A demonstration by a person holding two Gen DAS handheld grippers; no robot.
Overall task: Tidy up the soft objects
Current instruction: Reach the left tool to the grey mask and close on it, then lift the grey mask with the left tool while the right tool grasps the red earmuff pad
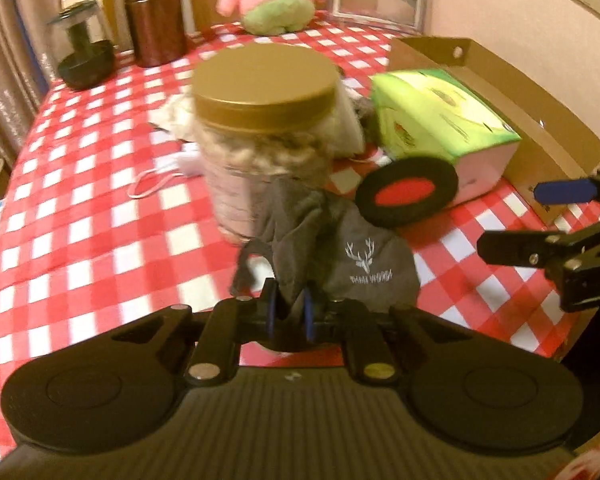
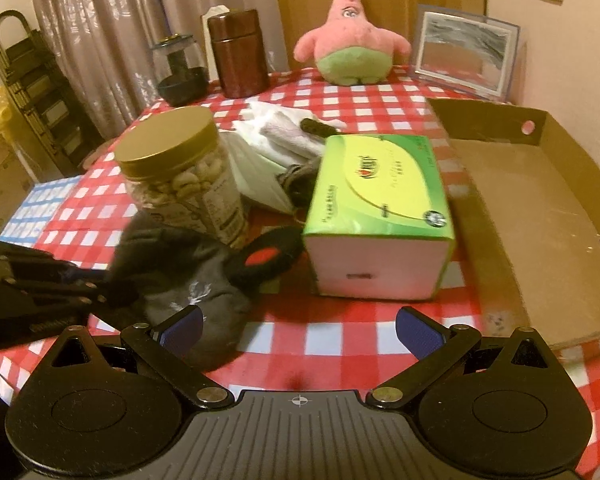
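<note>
Checked table, cardboard tray along its right edge, tissue box just beside the tray, nut jar mid-table. Grey pouch bunched against the jar's foot, a black-and-red pad near it. Risk, as a guess: lifting could drag the pouch across the jar and tip it, or a thin pinch of cloth could slip. Left tongs clamped on the pouch's near edge. Right tongs wide apart, holding nothing, over bare cloth.

The jar is blurred and hides the white cloths behind it.
</note>
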